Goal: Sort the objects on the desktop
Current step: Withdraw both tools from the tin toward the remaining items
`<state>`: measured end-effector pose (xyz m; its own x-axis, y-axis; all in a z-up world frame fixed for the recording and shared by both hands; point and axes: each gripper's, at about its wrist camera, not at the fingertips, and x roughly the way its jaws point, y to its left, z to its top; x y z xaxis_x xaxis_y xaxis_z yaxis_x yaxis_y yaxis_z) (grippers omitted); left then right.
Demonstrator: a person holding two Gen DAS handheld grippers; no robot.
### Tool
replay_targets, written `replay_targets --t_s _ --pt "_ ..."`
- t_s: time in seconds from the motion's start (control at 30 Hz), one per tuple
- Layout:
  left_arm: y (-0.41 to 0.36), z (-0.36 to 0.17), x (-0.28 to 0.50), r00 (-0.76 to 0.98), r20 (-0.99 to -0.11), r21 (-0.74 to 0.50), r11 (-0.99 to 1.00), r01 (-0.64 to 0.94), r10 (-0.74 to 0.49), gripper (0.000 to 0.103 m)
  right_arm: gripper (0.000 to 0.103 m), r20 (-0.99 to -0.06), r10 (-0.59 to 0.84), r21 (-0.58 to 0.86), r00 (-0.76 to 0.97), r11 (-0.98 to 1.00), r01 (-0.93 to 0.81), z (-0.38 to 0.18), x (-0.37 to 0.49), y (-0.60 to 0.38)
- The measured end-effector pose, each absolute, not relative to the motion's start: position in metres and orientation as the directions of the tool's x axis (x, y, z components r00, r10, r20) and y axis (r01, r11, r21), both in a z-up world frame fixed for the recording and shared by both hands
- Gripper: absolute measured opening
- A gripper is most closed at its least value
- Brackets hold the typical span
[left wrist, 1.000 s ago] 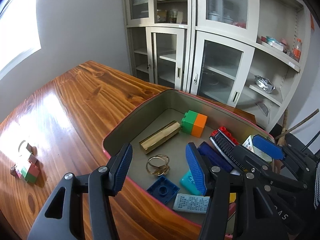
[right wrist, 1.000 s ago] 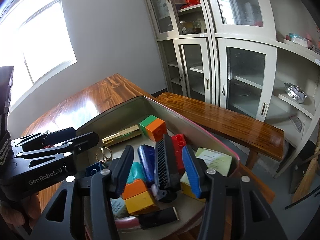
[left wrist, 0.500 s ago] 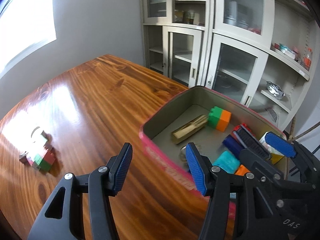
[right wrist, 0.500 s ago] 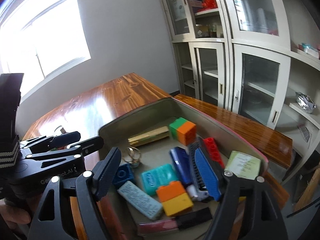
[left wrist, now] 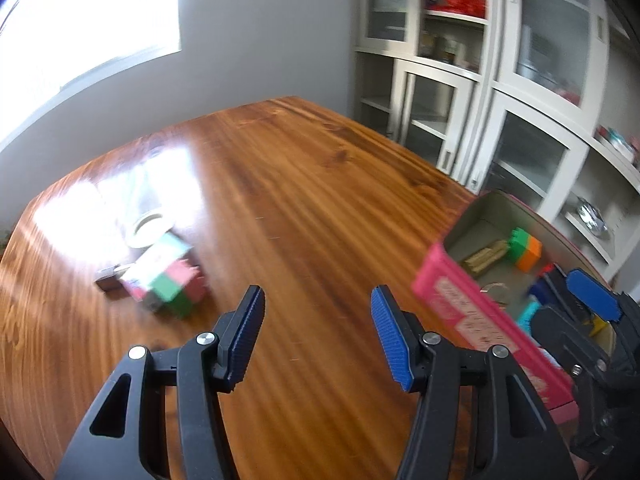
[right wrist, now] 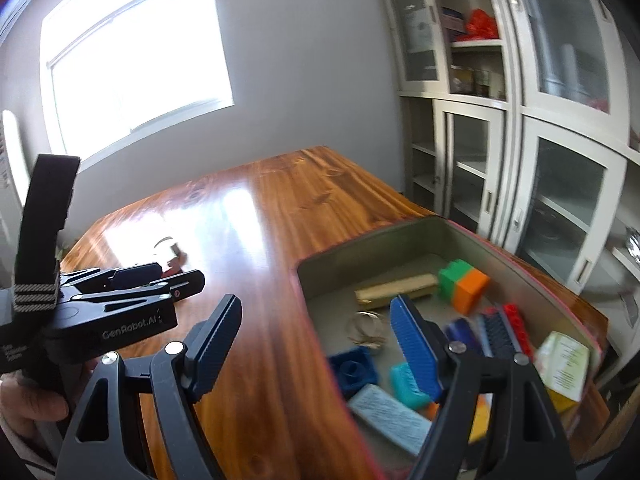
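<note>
Pink-walled and grey inside, the tin (right wrist: 400,236) now holds the black comb (right wrist: 498,330) our right hand-held gripper (right wrist: 316,344) was pinching a second ago; its jaws have just been opening and stand spread with nothing between them, the tin's near wall below. Our left hand-held gripper (left wrist: 318,338), spread and empty, has swung off the tin toward the block cluster (left wrist: 168,280) ahead and to its left on the worktop (left wrist: 304,200), likely our next pick.

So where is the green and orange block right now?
In the right wrist view, the green and orange block sits inside the tin box near its far wall, just right of the gold tube.
</note>
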<state>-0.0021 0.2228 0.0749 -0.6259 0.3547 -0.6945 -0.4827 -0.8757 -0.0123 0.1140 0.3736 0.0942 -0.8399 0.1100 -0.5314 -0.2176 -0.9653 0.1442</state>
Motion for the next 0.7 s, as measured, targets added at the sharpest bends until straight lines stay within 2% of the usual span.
replay_targets --t_s 0.37,0.7 --pt "0.144 0.068 -0.041 -0.666 -0.703 -0.026 -0.944 -0.329 0.251 0.059 0.08 -0.54 0.027 0.102 -0.841 -0.99 -0.097 0.091 0.072 0.317" --pt "0.084 0.046 -0.079 -0.655 -0.738 -0.032 -0.978 -0.204 0.161 0.059 0.08 -0.597 -0.049 0.095 -0.801 -0.995 -0.009 0.071 0.035 0.275"
